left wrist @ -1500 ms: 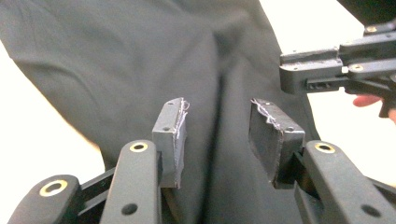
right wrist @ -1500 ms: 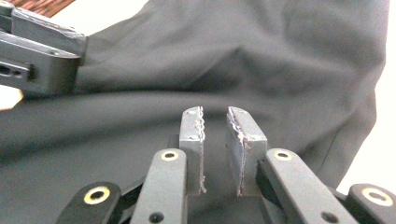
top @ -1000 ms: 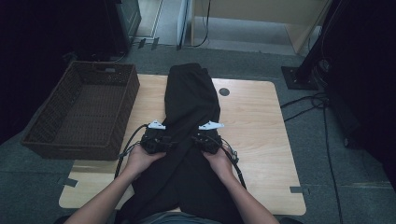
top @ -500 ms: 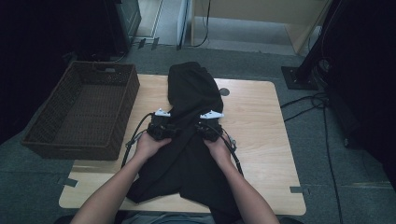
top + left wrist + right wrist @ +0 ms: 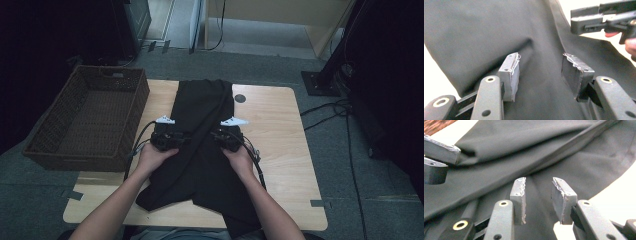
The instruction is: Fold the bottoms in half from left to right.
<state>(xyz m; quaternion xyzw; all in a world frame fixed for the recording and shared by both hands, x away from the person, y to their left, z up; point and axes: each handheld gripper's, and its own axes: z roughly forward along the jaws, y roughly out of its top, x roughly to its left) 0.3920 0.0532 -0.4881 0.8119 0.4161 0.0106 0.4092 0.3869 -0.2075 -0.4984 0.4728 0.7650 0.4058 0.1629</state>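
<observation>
On the table (image 5: 280,150), one garment (image 5: 202,115), one basket (image 5: 90,120).

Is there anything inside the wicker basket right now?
No, the wicker basket left of the black garment shows only its bare woven floor.

The black garment (image 5: 202,145) now lies longer and flatter than in the earlier high views: its far end, bunched into a rounded hump half a second ago, is spread out straight toward the far edge of the table (image 5: 280,130). The left gripper (image 5: 167,131) and right gripper (image 5: 231,132) sit farther apart across the cloth. Both sets of jaws have just been opening; in the gripper views they stand apart over the fabric, with no cloth pinched between the pads.
</observation>
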